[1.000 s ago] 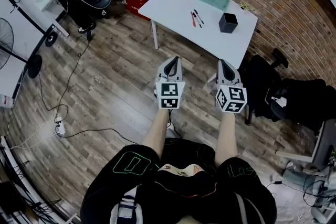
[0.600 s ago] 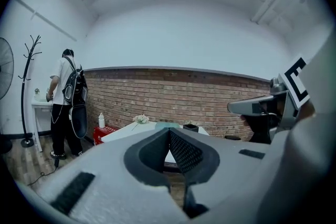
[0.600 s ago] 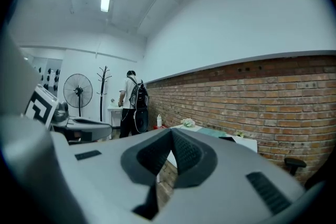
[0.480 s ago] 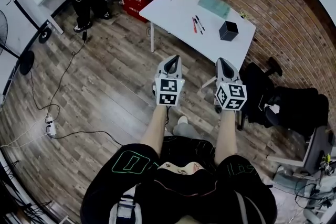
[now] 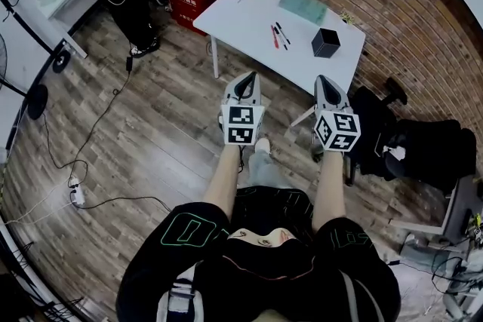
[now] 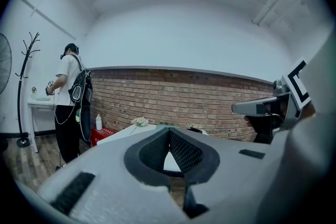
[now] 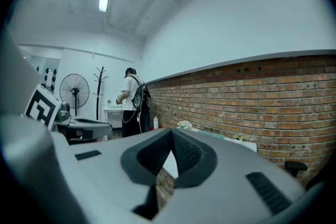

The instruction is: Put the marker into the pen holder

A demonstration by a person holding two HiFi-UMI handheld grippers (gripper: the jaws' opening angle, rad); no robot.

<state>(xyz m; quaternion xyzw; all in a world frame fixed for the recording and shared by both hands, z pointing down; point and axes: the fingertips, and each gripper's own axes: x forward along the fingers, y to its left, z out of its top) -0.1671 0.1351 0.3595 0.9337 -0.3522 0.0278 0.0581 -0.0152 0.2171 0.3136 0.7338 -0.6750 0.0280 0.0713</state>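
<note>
White table (image 5: 249,19) beside a brick wall (image 5: 392,4) on wood-plank floor (image 5: 151,139)

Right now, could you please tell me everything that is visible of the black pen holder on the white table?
The pen holder is a small black box, square in outline, open on top, matte in look. It stands upright on the white table, near its right-hand end in the head view. Nothing sticks out of it; its inside is too dark to read. The markers lie apart, to its left. Only the table touches it.

Markers (image 5: 278,34) lie near the pen holder (image 5: 326,42) on the table (image 5: 249,11).
</note>
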